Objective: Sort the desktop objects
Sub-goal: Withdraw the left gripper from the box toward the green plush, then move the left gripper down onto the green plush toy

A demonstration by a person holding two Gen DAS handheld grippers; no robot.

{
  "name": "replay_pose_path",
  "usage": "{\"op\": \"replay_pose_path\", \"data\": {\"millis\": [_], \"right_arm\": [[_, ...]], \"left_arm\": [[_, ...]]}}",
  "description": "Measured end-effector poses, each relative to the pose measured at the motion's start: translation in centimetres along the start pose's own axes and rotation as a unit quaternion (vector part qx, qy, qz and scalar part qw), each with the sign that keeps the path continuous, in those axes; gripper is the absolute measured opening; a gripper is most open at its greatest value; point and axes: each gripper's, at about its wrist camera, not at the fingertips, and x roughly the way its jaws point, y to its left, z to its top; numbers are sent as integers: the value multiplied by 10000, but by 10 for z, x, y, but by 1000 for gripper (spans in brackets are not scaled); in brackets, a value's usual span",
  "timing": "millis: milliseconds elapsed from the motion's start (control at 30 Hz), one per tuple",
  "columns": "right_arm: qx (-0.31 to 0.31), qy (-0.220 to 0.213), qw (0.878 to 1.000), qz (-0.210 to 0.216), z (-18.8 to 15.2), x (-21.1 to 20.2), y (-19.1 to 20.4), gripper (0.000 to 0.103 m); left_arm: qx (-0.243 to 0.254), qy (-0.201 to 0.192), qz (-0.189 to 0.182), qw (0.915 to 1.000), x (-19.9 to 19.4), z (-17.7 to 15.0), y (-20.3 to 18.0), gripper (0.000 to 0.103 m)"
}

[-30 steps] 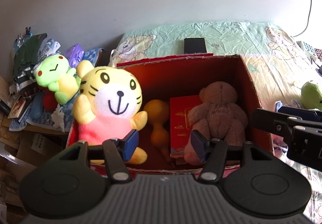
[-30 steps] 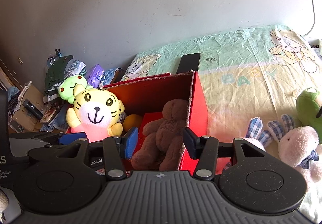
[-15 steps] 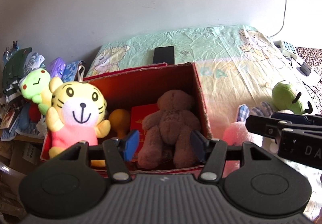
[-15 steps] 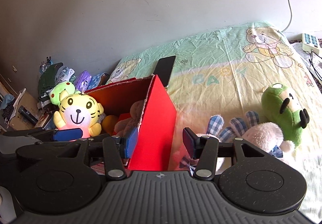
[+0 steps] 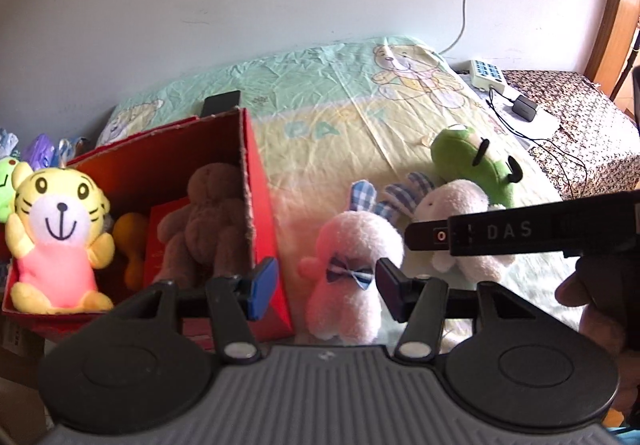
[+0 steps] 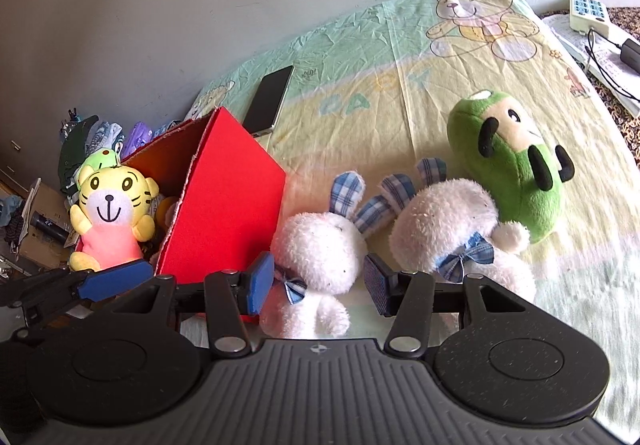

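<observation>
A red cardboard box [image 5: 262, 205] [image 6: 224, 205] holds a yellow tiger plush [image 5: 56, 233] [image 6: 110, 217], a brown bear [image 5: 208, 213] and an orange gourd toy [image 5: 130, 241]. Two white rabbit plushes lie on the bedsheet to its right: one with a bow tie [image 5: 348, 265] [image 6: 320, 249], the other [image 5: 460, 217] [image 6: 452, 229] beside a green plush [image 5: 472, 161] [image 6: 512, 169]. My left gripper [image 5: 326, 287] is open just before the nearer rabbit. My right gripper [image 6: 318, 283] is open over the same rabbit. Nothing is gripped.
A black phone [image 6: 270, 99] lies behind the box. A power strip [image 5: 488, 73] with cables sits at the far right. Clutter and a green frog plush [image 6: 100, 161] are stacked left of the box. A hand [image 5: 592, 297] holds the right gripper's body [image 5: 520, 233].
Both grippers have swung right, from facing the box's inside to facing the rabbit plushes on the sheet. Both stay open and empty.
</observation>
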Motion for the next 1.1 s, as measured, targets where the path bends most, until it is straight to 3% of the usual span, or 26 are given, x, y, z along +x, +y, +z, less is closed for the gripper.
{"op": "replay_pose_path", "data": {"millis": [267,433,600,767,967,1100], "right_arm": [[261,188,9994,-103,-12,0,-36,53],[537,-38,9980,-341,-8,-12,-54,53],[568,-539,9934,-841,3,-30,-75,53],[593,-744,9873,-1270,14,-30,-101,53],[1596,-873,9789,-934,37,-32,-146,53],[1659,-985,9775,-850,60,-27,-160,53]], "left_arm": [[169,369,50,9992,30,-24,-21,59],[318,366,-409,9980,35,-22,-30,59],[440,348,-781,9954,50,-6,-49,58],[579,250,-985,9931,62,15,-64,58],[424,248,-1307,9902,85,54,-81,58],[305,372,-1322,9901,111,74,-103,57]]}}
